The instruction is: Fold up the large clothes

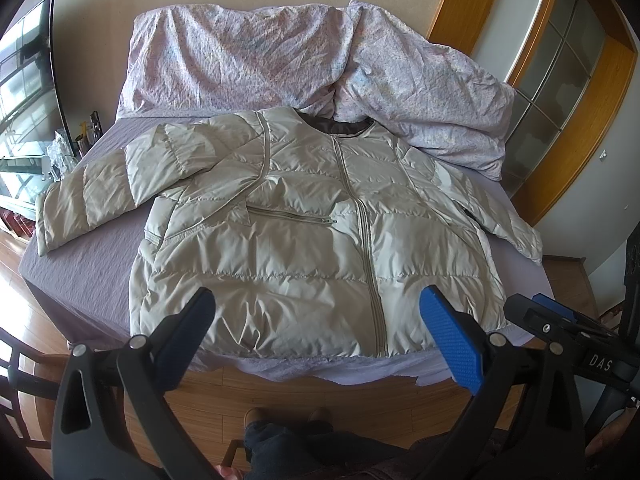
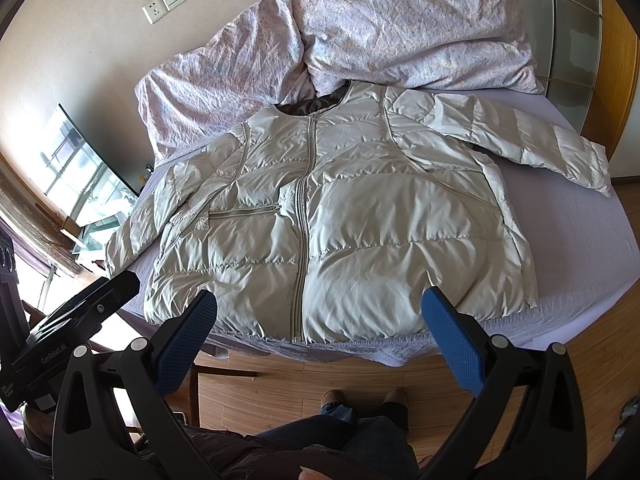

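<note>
Above the bed's foot, left gripper point(image 1: 316, 300) and right gripper point(image 2: 318, 304) hover wide apart and empty over the hem of a puffer jacket point(image 2: 340, 220), spread zipped across the bed point(image 2: 580, 248); sleeves probably fold first, pinched at the cuffs.

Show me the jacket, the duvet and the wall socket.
jacket point(image 2: 360, 232): right wrist view, front panel beside the zip.
duvet point(image 1: 240, 52): left wrist view, left mound.
wall socket point(image 2: 153, 11): right wrist view, plate's middle.
</note>
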Demonstrator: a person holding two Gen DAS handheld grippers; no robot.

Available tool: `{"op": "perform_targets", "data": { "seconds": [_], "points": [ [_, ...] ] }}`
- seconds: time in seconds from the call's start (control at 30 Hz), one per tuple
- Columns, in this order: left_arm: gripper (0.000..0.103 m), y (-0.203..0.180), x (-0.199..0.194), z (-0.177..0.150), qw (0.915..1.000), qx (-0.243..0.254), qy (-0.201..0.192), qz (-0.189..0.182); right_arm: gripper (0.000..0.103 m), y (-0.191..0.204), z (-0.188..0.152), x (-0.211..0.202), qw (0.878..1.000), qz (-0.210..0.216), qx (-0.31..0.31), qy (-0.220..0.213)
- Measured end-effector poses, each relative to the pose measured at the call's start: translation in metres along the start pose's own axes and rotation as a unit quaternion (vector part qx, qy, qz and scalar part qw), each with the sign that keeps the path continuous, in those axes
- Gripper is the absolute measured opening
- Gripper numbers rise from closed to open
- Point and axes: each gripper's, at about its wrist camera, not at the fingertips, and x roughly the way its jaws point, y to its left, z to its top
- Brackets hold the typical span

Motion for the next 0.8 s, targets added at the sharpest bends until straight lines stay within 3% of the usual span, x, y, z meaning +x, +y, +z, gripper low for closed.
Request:
{"op": "perform_targets", "data": {
  "seconds": [0.43,0.8],
  "points": [
    [0.101,0.0,0.007,0.004,1.0,-0.001,0.004,0.003,0.102,-0.012,0.004,0.009,1.0,0.001,0.016,0.004],
    [0.101,-0.003,0.041,0.018,0.9995,0.002,0.01,0.03,0.102,-0.076,0.038,0.034,0.997,-0.026,0.077,0.004]
  ]
}}
